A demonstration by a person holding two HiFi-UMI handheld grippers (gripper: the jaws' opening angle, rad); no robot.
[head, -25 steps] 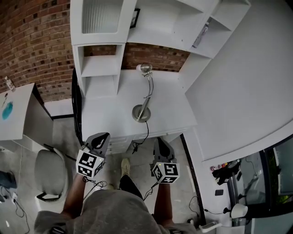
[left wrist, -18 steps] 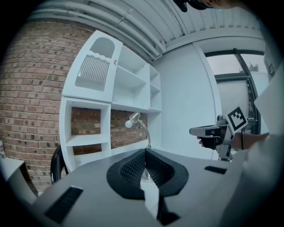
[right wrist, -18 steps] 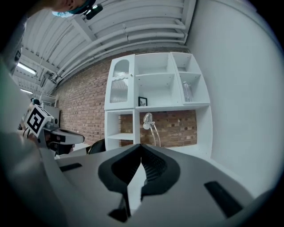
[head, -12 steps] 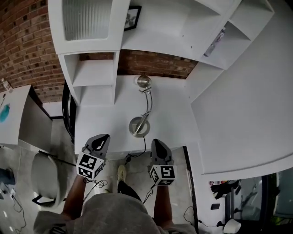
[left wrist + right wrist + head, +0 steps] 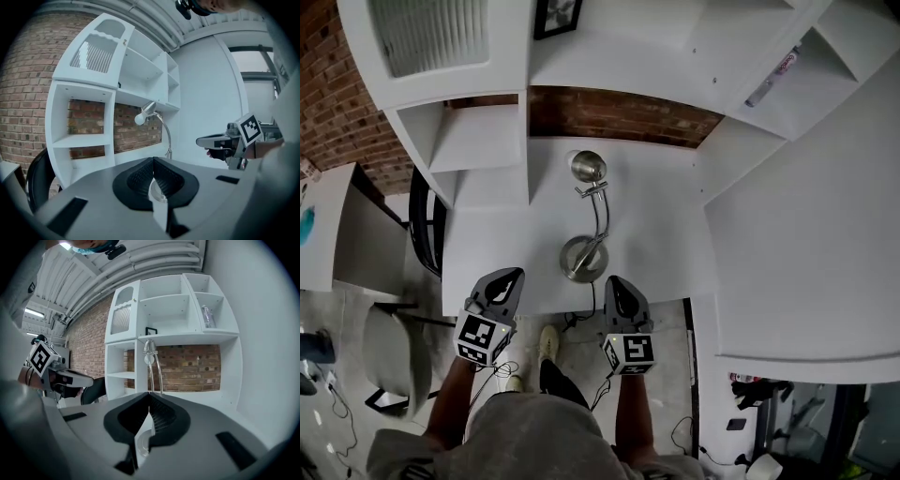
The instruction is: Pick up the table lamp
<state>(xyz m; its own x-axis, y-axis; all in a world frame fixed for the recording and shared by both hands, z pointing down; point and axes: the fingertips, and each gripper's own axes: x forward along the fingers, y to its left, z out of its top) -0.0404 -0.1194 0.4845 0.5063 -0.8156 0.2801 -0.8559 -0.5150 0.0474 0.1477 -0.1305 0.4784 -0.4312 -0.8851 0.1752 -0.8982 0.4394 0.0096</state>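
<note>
The table lamp stands on the white desk (image 5: 656,244): a round metal base (image 5: 583,259), a curved stem and a small shade (image 5: 588,167) with a bulb. It shows ahead in the left gripper view (image 5: 141,117) and in the right gripper view (image 5: 149,349). My left gripper (image 5: 514,276) hovers at the desk's front edge, left of the base, shut and empty (image 5: 153,160). My right gripper (image 5: 612,282) is just right of the base and a little nearer me, also shut with nothing in it (image 5: 149,393). Neither touches the lamp.
A white shelf unit (image 5: 478,141) rises behind the desk against a brick wall (image 5: 619,114). A bottle (image 5: 773,77) lies in an upper right cubby, and a framed picture (image 5: 555,14) stands above. A grey chair (image 5: 389,361) sits at the left. The lamp's cable (image 5: 592,309) hangs off the front edge.
The person has stepped toward the desk. Both grippers have moved forward and slightly down, from over the floor to the desk's front edge beside the lamp base. Both stay shut.
</note>
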